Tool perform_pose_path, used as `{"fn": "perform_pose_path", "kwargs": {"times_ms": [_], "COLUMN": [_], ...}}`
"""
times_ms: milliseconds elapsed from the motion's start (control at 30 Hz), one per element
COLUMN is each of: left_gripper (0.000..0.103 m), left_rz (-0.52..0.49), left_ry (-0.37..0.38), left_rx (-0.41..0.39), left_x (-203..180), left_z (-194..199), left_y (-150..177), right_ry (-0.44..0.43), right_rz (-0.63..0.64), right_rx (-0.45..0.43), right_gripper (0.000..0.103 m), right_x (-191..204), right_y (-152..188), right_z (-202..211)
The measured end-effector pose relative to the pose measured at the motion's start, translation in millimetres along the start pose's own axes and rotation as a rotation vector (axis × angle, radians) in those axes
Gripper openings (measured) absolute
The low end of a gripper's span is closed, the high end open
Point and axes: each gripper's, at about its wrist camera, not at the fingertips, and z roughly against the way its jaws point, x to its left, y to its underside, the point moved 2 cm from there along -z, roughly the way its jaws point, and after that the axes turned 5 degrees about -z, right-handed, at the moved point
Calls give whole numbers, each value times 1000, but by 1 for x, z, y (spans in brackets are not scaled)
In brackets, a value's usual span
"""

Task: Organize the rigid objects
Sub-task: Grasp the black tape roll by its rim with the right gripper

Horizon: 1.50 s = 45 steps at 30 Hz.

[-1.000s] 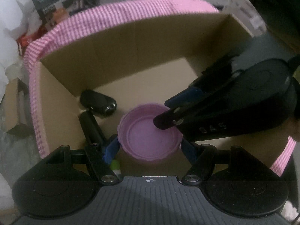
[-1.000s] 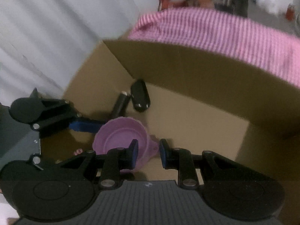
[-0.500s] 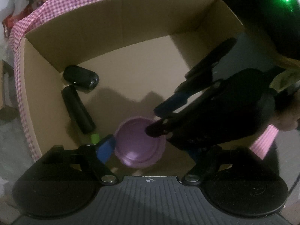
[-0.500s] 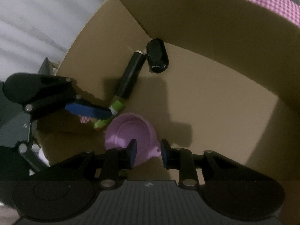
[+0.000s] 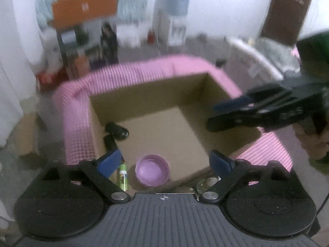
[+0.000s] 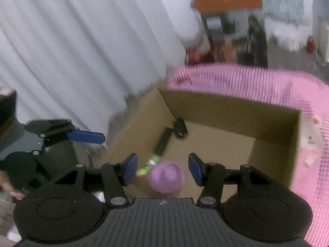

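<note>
A purple bowl (image 5: 153,173) (image 6: 166,178) lies on the floor of a cardboard box (image 5: 216,94) (image 6: 226,107) rimmed with pink checked cloth. Beside it are a green-labelled battery (image 5: 123,176) (image 6: 147,165), a black cylinder (image 5: 111,142) (image 6: 163,143) and a black oval case (image 5: 117,131) (image 6: 180,130). My left gripper (image 5: 164,161) hovers above the box's near edge, jaws opening, nothing between them. My right gripper (image 6: 162,168) (image 5: 232,113) hangs above the bowl, jaws opening, pads clear of it. The left gripper (image 6: 86,136) also shows in the right wrist view.
A white curtain (image 6: 82,51) hangs left of the box. A small cardboard carton (image 5: 26,140) sits on the floor at the left. Blurred shelves, an orange panel (image 5: 84,8) and a water dispenser (image 5: 176,20) stand behind the box.
Both grippers have risen out of the box and tilted up. The right gripper has let go of the purple bowl's rim and both have widened. The bowl now rests on the box floor.
</note>
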Motion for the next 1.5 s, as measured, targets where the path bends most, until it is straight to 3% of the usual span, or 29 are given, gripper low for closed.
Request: {"fn": "perform_pose_path", "kwargs": {"times_ms": [133, 233, 367, 567, 667, 767, 967, 1133, 1333, 1500], "left_gripper": [98, 98, 97, 96, 92, 77, 65, 64, 65, 72], "left_rz": [19, 55, 73, 14, -14, 19, 45, 16, -57, -147], "left_ry": [-41, -47, -49, -138, -168, -149, -94, -62, 43, 33], "left_rx": [-86, -83, -11, 83, 106, 132, 148, 133, 106, 106], "left_x": [-20, -33, -49, -59, -60, -55, -53, -66, -94, -104], "left_z": [20, 14, -13, -42, -51, -64, -73, -73, -75, -75], "left_y": [35, 65, 105, 135, 142, 146, 151, 149, 144, 142], "right_ry": [-69, -138, -135, -63, -49, -36, -16, -22, 37, 92], "right_rz": [-8, -53, -93, -149, -161, -164, -183, -191, -222, -231], "right_rx": [-112, -125, -85, 37, 95, 125, 190, 195, 174, 146], "right_gripper": [59, 59, 59, 59, 58, 53, 43, 41, 41, 41], "right_x": [20, 26, 28, 18, 12, 13, 9, 4, -15, -25], "right_y": [44, 80, 120, 147, 150, 160, 164, 169, 181, 188], "right_z": [50, 60, 42, -18, -48, -67, -95, -92, -59, -38]}}
